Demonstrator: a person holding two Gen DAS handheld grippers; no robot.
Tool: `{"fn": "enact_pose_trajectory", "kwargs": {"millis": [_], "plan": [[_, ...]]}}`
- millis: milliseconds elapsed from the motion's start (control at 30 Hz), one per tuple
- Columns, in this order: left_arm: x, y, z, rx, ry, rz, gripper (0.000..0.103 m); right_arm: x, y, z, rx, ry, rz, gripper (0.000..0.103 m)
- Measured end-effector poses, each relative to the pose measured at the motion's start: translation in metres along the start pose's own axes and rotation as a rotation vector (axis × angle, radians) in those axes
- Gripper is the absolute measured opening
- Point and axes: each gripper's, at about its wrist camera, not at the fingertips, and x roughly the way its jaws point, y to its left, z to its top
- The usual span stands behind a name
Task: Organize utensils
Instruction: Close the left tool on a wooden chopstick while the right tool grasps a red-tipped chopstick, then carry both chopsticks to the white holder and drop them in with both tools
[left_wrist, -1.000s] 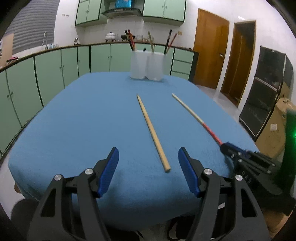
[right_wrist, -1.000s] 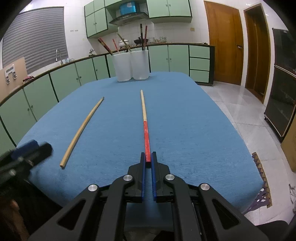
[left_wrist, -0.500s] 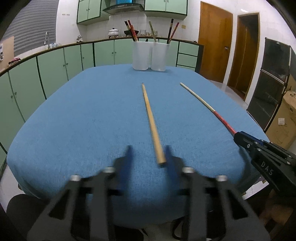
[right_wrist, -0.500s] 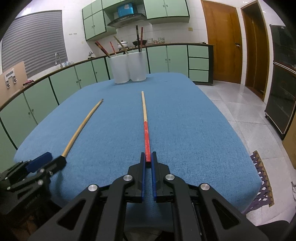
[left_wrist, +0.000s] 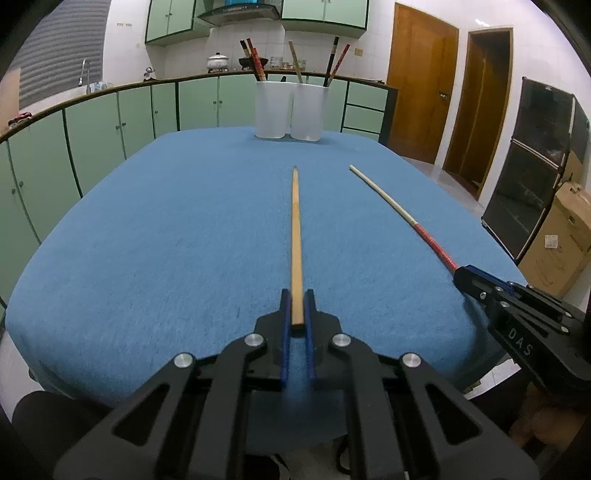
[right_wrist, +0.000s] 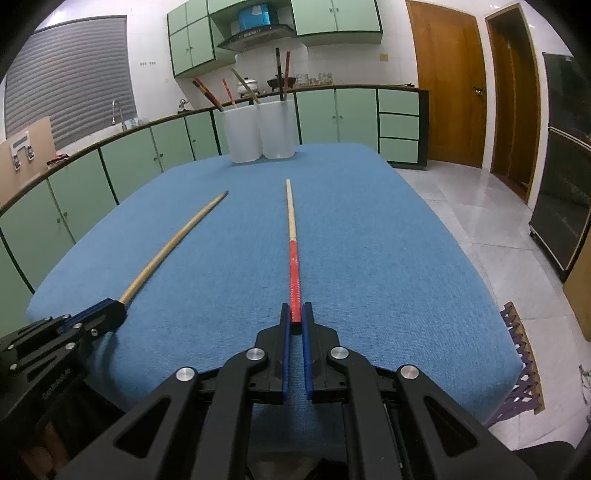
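Left wrist view: left gripper (left_wrist: 297, 314) clamped on near end of plain chopstick (left_wrist: 296, 236), which lies flat on blue table (left_wrist: 166, 240). Right gripper (right_wrist: 294, 319) likewise pinches red-handled chopstick (right_wrist: 293, 251). Grasp step looks done on both. Next likely: lift, carry to white cups (left_wrist: 290, 109) at far edge, tip upright, drop in without knocking them.
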Motion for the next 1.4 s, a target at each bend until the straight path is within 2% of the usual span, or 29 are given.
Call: {"fn": "enact_pose_trajectory", "kwargs": {"millis": [267,467,667,933,1100,1400], "plan": [[-0.031,0.003,0.023,-0.021,0.002,-0.014,0.006,-0.045,0.008,0.021,-0.013,-0.068,0.039,0.006],[-0.066,0.007,0.047,-0.008,-0.053,-0.018,0.006,-0.076,0.010,0.046,-0.032,-0.125,0.053,0.006],[-0.092,0.011,0.085,0.024,-0.130,-0.027,0.006,-0.092,0.018,0.090,-0.078,-0.170,0.078,0.006],[-0.097,0.014,0.141,0.072,-0.182,-0.023,0.006,-0.079,0.031,0.148,-0.161,-0.128,0.104,0.006],[-0.086,0.021,0.170,0.063,-0.165,-0.039,0.006,-0.066,0.036,0.183,-0.197,-0.095,0.109,0.006],[-0.077,0.019,0.187,0.080,-0.152,-0.052,0.006,-0.057,0.043,0.213,-0.237,-0.056,0.117,0.006]]}}
